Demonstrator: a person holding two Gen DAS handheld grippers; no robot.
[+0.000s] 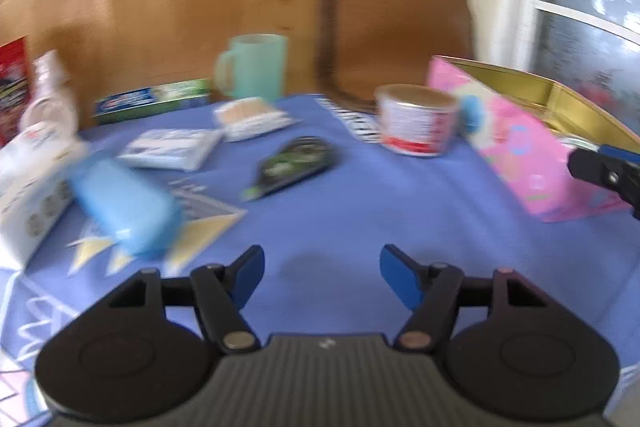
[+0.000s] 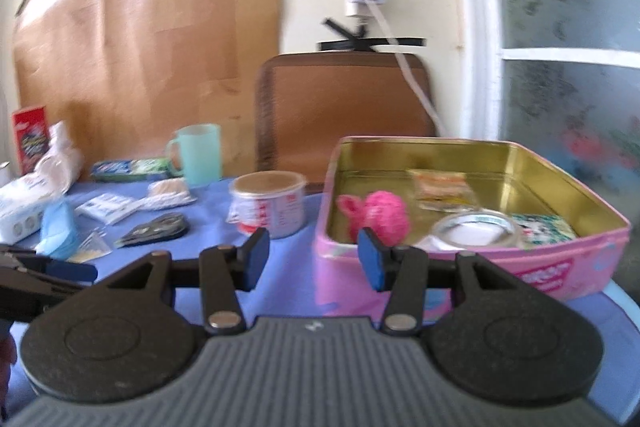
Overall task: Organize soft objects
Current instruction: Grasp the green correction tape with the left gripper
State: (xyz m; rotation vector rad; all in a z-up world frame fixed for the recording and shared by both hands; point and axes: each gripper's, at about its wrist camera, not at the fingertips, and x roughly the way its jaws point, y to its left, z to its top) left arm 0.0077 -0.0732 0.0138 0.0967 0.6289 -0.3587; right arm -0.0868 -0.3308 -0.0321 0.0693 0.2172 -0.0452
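Note:
My left gripper (image 1: 322,275) is open over bare blue cloth, nothing between its blue pads. Ahead and to its left lies a light blue soft pack (image 1: 128,207), with a white tissue pack (image 1: 172,147) and a clear bag of cotton swabs (image 1: 252,117) beyond it. My right gripper (image 2: 314,263) is also open and empty, just in front of the near left corner of the pink tin (image 2: 340,279). In the tin lie a pink knitted piece (image 2: 380,215), a tape roll (image 2: 476,231) and a small packet (image 2: 440,187). The picture is blurred.
A red and white can (image 1: 418,119), a green and black dispenser (image 1: 294,165), a mint mug (image 1: 254,67) and a toothpaste box (image 1: 152,101) stand on the blue tablecloth (image 1: 360,195). A white box (image 1: 28,187) sits at far left. A brown chair back (image 2: 344,107) rises behind the table.

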